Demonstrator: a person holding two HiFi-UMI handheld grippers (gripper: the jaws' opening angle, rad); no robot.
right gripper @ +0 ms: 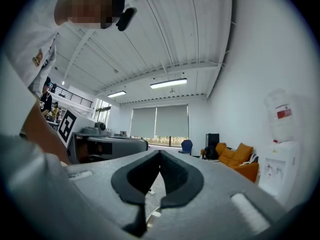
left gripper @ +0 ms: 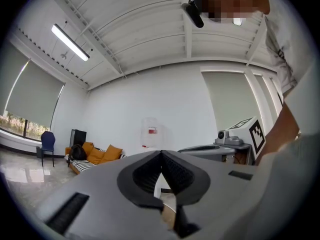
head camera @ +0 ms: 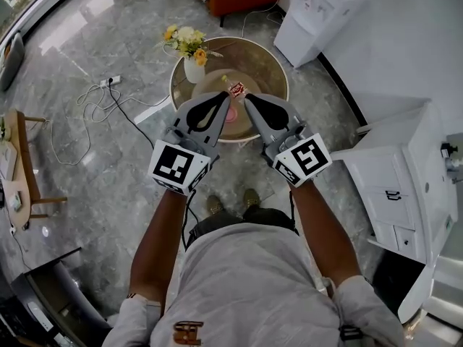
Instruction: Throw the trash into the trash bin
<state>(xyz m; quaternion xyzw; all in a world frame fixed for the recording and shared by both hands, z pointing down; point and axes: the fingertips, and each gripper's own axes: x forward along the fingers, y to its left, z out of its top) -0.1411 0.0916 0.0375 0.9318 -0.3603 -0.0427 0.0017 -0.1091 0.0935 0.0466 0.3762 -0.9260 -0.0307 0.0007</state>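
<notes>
**While the wrapper lies on the round table, both grippers hang shut and empty**

As the head view looks down, a wooden side table [head camera: 22, 157] stands at the far left edge. A power strip [head camera: 112, 81] with a looping white cable [head camera: 87, 107] lies on the grey marble floor [head camera: 108, 194] beside it. Further right, the left gripper [head camera: 226, 98] is held level over the near rim of the round table [head camera: 268, 63]. Its own view shows its jaws pressed together with nothing between them. A white vase of yellow flowers [head camera: 194, 69] stands on the table's left edge.

The trash, a small red and white wrapper [head camera: 236, 89], rests on the tabletop just past the two gripper tips and between them. No view shows either tip touching it.

The right gripper [head camera: 248, 100] is level as well, its tip close beside the left one. Its jaws are clamped together on nothing.

Beyond the table to the right stands a white water dispenser [head camera: 315, 13], and a white cabinet [head camera: 398, 172] fills the right side.
</notes>
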